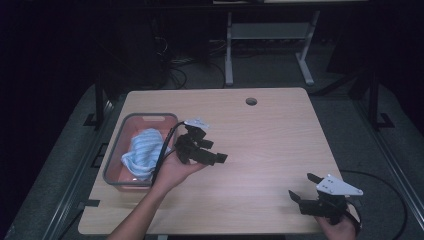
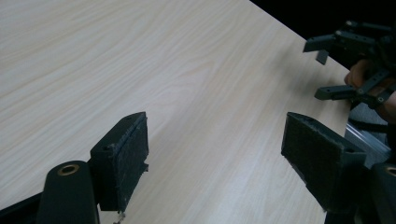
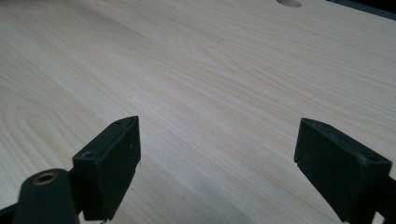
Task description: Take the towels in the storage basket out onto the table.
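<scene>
The left gripper (image 1: pixel 212 152) sits in the person's left hand (image 1: pixel 175 170) over the wooden table (image 1: pixel 270 135), just to the right of a grey-rimmed red bin (image 1: pixel 116 155). Its jaws stand spread wide with nothing between them; in the left gripper view the left gripper (image 2: pixel 215 158) shows only bare wood grain between its two black pads. A black cable (image 1: pixel 164 150) trails from it back over the bin's near edge.

A blue-and-white striped cloth (image 1: pixel 142 152) lies bunched inside the bin, just behind and to the left of the left gripper, not touched by either jaw.

The right gripper (image 1: pixel 304 187) is held near the table's near right corner, well apart from the left gripper and the bin, with its grey three-cornered plate (image 1: pixel 340 185) on top. Its jaws are likewise spread and empty; in the right gripper view the right gripper (image 3: pixel 217 168) looks along plain tabletop toward a round cable hole (image 3: pixel 289 3) at the far edge. From the left gripper's camera, the right gripper (image 2: pixel 322 70) appears ahead and to the right, at the table's edge, open.

No brand, label or writing can be read on the grippers, the bin, the cloth or the table.
</scene>
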Tool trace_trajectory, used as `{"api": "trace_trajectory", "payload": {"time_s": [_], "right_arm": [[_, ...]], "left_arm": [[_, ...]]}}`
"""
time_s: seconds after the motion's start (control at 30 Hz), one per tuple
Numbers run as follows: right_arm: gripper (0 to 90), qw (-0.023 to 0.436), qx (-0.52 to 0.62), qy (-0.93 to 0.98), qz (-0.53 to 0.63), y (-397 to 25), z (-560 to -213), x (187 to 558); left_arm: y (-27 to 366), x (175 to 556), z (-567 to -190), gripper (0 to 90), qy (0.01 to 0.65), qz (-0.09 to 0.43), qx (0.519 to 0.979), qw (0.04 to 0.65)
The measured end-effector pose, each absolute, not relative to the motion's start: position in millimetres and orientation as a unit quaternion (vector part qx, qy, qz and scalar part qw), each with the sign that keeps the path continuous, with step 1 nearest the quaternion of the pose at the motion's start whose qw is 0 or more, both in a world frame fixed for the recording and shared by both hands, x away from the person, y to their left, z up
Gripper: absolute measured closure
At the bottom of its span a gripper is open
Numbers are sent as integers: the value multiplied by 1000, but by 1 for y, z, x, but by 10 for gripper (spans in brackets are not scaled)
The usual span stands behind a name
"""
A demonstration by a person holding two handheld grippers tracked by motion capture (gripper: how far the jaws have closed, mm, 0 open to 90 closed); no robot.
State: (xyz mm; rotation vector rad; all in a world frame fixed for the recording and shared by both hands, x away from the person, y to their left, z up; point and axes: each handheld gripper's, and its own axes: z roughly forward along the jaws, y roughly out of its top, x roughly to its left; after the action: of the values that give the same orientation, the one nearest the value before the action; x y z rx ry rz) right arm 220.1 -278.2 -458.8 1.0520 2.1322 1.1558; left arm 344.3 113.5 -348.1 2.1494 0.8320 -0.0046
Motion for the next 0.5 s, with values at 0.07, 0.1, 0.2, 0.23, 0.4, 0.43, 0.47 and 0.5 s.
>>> {"api": "trace_trajectory", "payload": {"time_s": [0.07,0.1,0.2,0.23,0.4,0.43,0.47,0.5], "right_arm": [[141,246,386,782,423,-278,-459,220],[141,247,386,782,423,-278,-459,220],[141,246,385,782,423,-277,-459,220],[141,246,385,782,423,-277,-459,220],[141,245,385,783,423,-276,-459,220],[141,245,385,782,424,-276,-459,220],[141,244,385,783,424,-276,-459,221],[141,244,385,783,424,-276,-459,221]], "left_arm": [[118,346,-346,225,336,2,852,402],[126,349,-343,224,344,9,850,399],[137,352,-338,225,355,16,847,396],[142,353,-336,225,360,22,845,394],[165,358,-332,231,389,32,834,390],[170,358,-332,230,397,35,830,390],[174,359,-332,230,404,40,826,391],[179,359,-331,231,409,44,824,389]]}}
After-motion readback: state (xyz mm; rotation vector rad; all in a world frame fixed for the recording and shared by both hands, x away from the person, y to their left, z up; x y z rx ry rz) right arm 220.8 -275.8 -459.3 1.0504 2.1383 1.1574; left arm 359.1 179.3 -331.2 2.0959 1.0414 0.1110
